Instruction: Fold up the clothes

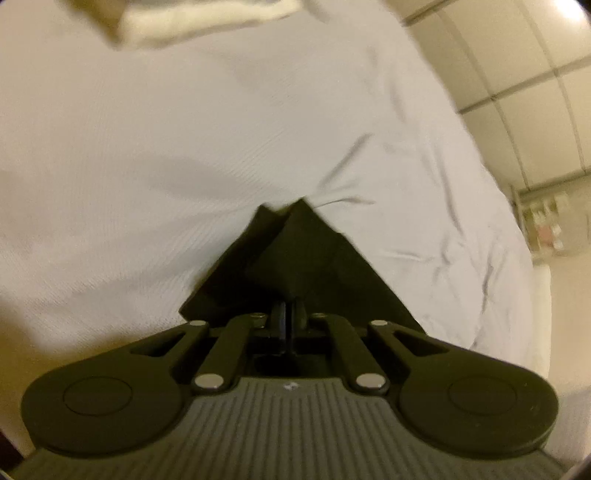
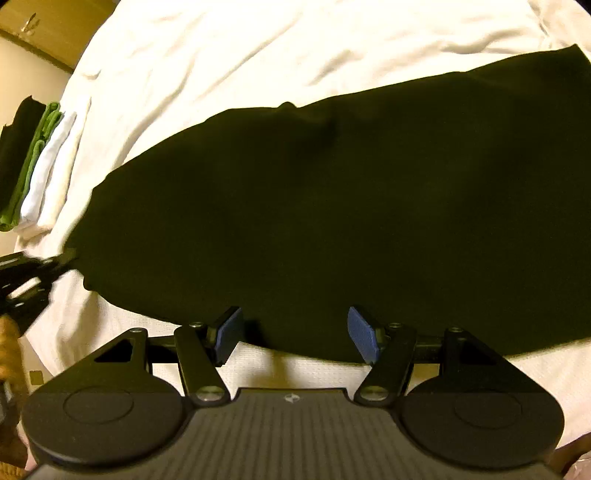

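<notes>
Closest in on the left wrist view, the left claw (image 1: 286, 314) is pressed together and pinching a corner of the black garment (image 1: 291, 258), so the cloth bunches up into a dark peak right in front of the fingers and drapes down over both sides. Past that peak it's just the white bed sheet (image 1: 184, 147), wrinkled toward the bed's right edge, with a blurry pale folded thing (image 1: 192, 18) at the far end and tiled floor (image 1: 517, 74) off the right side. On the right wrist view, the right claw (image 2: 295, 334) is spread wide, blue pads (image 2: 362, 332) well apart, sitting right at the near hem of the garment (image 2: 332, 203) but not gripping anything, with some bare sheet (image 2: 303, 369) showing between the fingers under the hem. The garment is spread out mostly flat across the middle of the bed, running from the left side toward the far right corner. At its left tip you can see the other claw (image 2: 59, 264) holding that end, kinda blurry. Further back near the bed's left edge there's a stack of folded clothes (image 2: 40, 166): black, green, pale blue and white. Beyond the garment it's rumpled sheet to the far edge.
</notes>
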Demonstrator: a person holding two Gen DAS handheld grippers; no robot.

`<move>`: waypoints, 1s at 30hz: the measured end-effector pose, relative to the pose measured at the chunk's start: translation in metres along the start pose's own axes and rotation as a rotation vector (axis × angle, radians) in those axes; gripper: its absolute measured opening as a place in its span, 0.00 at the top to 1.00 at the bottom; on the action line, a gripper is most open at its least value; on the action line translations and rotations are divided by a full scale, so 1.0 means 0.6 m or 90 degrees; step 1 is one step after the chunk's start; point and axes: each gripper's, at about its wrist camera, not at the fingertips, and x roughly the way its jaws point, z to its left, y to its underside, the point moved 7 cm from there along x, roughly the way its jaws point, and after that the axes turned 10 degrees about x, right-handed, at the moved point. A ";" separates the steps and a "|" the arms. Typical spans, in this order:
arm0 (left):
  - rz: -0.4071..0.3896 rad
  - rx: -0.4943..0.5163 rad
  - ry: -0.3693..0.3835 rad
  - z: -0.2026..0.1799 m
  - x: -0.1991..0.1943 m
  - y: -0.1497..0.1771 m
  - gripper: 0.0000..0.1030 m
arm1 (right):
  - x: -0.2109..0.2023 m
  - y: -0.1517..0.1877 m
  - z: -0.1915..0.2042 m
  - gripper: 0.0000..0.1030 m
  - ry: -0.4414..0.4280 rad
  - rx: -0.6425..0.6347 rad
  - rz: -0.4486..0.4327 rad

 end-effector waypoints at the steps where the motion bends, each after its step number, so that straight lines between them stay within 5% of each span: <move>1: 0.001 0.022 -0.012 -0.001 -0.008 0.004 1.00 | 0.004 -0.003 -0.002 0.37 0.000 0.003 -0.001; 10: 0.048 0.109 -0.095 0.024 0.060 0.029 0.99 | 0.029 0.007 0.008 0.36 0.011 0.007 0.005; 15: 0.006 0.144 -0.165 0.034 0.014 -0.006 0.93 | -0.004 0.021 -0.007 0.31 0.037 0.008 -0.015; 21: -0.011 0.283 -0.098 -0.102 0.000 -0.003 0.94 | -0.061 0.012 -0.091 0.31 0.138 0.045 -0.115; 25: 0.037 0.389 -0.058 -0.195 0.055 0.051 0.78 | -0.089 0.002 -0.163 0.31 0.219 0.082 -0.188; 30: 0.147 0.370 -0.213 -0.168 0.145 0.097 0.81 | -0.060 0.013 -0.218 0.29 0.226 0.049 -0.126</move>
